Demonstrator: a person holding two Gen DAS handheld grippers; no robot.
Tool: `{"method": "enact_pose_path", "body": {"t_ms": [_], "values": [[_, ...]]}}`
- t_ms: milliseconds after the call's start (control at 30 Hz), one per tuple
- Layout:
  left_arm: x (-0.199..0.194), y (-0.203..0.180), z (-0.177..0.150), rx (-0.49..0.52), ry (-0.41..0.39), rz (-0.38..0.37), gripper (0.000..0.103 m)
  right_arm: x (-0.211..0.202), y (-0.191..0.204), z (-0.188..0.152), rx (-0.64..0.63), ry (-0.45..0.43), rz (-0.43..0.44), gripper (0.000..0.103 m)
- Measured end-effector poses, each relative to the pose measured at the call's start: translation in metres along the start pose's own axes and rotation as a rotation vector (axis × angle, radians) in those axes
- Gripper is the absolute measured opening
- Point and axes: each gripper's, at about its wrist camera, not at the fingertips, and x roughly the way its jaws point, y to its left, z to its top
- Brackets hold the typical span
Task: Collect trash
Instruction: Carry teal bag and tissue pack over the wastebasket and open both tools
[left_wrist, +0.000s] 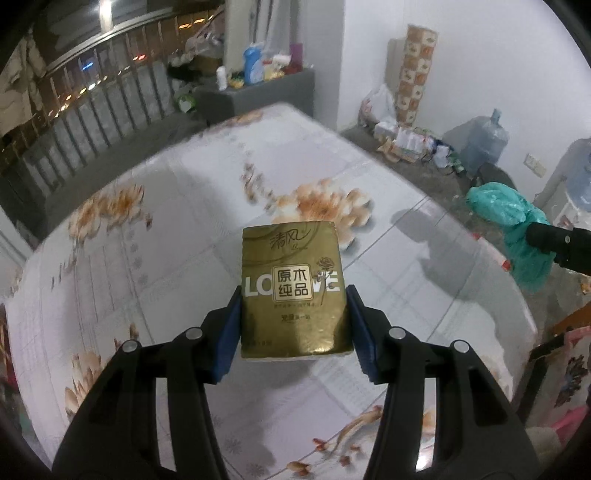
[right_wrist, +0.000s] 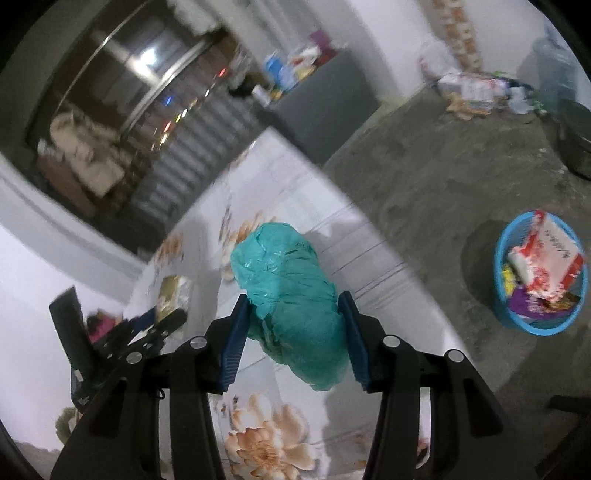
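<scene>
Flowered tabletop (left_wrist: 177, 206) in a cluttered room with a grey concrete floor: you hold one piece of trash in each tongs.

The gold tissue pack (left_wrist: 293, 291) sits pinched between the blue pads of your left tongs (left_wrist: 293, 317), raised above the tabletop. Your right tongs (right_wrist: 293, 334) clamp the crumpled teal plastic bag (right_wrist: 288, 291) on both sides, over the tabletop's edge. To the right on the floor stands a blue basket (right_wrist: 506, 314) already holding wrappers.
</scene>
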Motion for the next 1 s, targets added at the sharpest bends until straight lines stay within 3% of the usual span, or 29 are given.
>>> {"method": "enact_pose_path", "body": {"t_ms": [167,300,433,600,733,833,900,1000], "values": [[-0.008,-0.036,0.040,0.070,-0.065,-0.129,0.050,-0.071,-0.058,0.008,0.151,-0.189,-0.104,0.048],[0.009,-0.095,0.076,0.152,-0.043,-0.286,0.050,-0.119,-0.125,-0.003,0.347,-0.310,-0.202,0.048],[0.046,-0.173,0.098,0.238,0.046,-0.406,0.050,-0.132,-0.193,-0.025,0.547,-0.321,-0.251,0.048],[0.102,-0.267,0.105,0.283,0.191,-0.529,0.050,-0.114,-0.250,-0.031,0.667,-0.289,-0.238,0.048],[0.140,-0.323,0.105,0.318,0.242,-0.554,0.050,-0.092,-0.289,-0.018,0.709,-0.257,-0.218,0.050],[0.174,-0.360,0.104,0.326,0.269,-0.565,0.052,-0.068,-0.325,-0.008,0.725,-0.237,-0.210,0.057],[0.203,-0.379,0.099,0.323,0.290,-0.554,0.077,-0.052,-0.348,-0.007,0.734,-0.231,-0.225,0.076],[0.237,-0.397,0.090,0.315,0.332,-0.472,0.077,-0.019,-0.387,-0.018,0.803,-0.145,-0.305,0.076]]}}
